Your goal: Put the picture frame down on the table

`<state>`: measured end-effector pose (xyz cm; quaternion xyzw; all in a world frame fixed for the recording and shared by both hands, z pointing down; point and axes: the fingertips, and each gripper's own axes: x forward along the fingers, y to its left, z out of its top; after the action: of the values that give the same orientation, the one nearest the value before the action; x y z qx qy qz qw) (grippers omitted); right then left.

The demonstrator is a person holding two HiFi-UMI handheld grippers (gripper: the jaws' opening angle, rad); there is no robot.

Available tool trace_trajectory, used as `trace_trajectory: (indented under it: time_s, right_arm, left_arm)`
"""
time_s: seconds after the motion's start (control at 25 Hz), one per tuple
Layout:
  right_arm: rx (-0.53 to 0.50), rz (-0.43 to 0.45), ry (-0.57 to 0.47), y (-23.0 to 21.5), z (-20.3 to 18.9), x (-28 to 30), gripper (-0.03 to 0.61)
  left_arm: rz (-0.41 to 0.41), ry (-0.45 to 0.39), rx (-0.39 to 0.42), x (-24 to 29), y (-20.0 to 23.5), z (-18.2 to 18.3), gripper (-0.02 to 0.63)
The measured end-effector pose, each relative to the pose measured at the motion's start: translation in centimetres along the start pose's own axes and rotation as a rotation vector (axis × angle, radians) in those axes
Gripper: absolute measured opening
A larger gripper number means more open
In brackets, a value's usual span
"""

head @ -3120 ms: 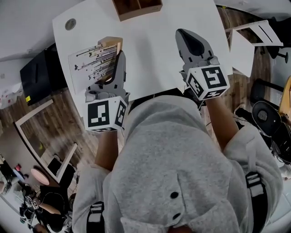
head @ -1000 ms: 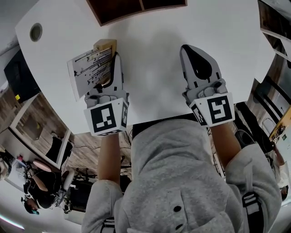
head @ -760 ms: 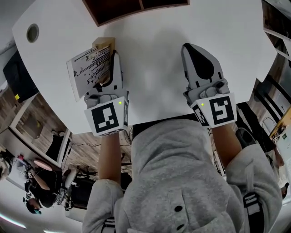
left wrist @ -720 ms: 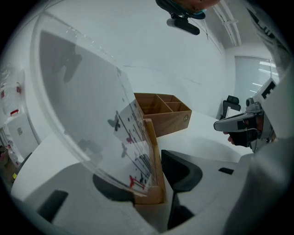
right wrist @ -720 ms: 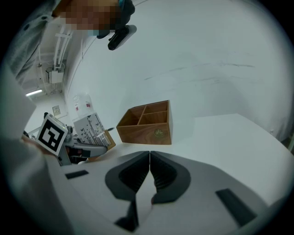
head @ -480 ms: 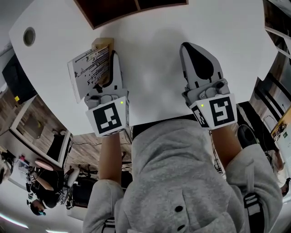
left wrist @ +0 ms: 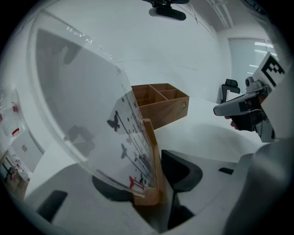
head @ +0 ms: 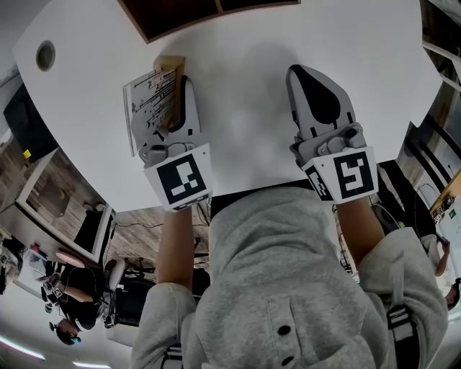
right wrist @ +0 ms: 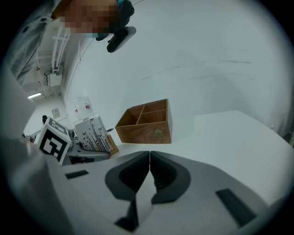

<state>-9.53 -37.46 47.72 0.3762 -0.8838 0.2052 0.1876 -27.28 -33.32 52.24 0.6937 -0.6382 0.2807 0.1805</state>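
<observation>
The picture frame (head: 150,107), a clear sheet printed with black stems and butterflies set in a wooden base (left wrist: 152,158), is over the white table's (head: 238,130) left part. My left gripper (head: 175,88) is shut on that base, one dark pad (left wrist: 181,172) on its right side. In the left gripper view the picture frame (left wrist: 110,133) leans to the left. Whether it touches the table I cannot tell. My right gripper (head: 306,72) hovers to the right, shut, with nothing between its pads (right wrist: 158,172). From the right gripper view the picture frame (right wrist: 92,133) stands small at left.
A wooden divided box (head: 209,9) stands at the table's far side, beyond both grippers, also the box (right wrist: 147,121) in the right gripper view. A round cable hole (head: 45,55) is at the far left corner. The table's near edge runs just under both hands.
The left gripper has rolled, its marker cube now tilted, and the picture frame has turned more edge-on and shifted slightly right. The right gripper has barely moved.
</observation>
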Motion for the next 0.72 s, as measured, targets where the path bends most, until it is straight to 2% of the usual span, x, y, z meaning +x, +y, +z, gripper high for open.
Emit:
trace_trajectory:
  time_s: [0.12,0.24,0.32,0.48,0.56,0.64,0.72]
  right_arm:
    - [0.001,0.002,-0.002,-0.1,0.0,-0.3,0.026]
    - [-0.004,-0.001,-0.003,0.4,0.0,0.0,0.026]
    - [-0.009,-0.001,0.001,2.2,-0.1,1.6,0.026]
    - [-0.016,-0.006,0.016,6.7,-0.9,6.3,0.026]
    - [-0.013,-0.018,0.022,7.6,-1.3,7.5,0.026]
    - [-0.012,-0.027,0.018,7.0,-1.1,6.7,0.026]
    - [-0.021,-0.038,0.001,4.6,-0.3,3.3,0.026]
  left_arm:
    - [-0.008,-0.002,-0.022,-0.1,-0.2,0.2,0.198]
    - [-0.031,-0.013,-0.049,-0.1,0.2,0.0,0.238]
    - [-0.047,-0.011,-0.050,-0.1,2.1,-1.0,0.267]
    - [-0.065,0.014,-0.061,0.3,8.2,-4.7,0.273]
    - [-0.076,0.023,-0.071,0.5,9.7,-5.8,0.284]
    - [-0.088,0.021,-0.077,0.2,8.9,-5.6,0.290]
    - [-0.099,0.017,-0.088,-0.9,5.5,-4.1,0.296]
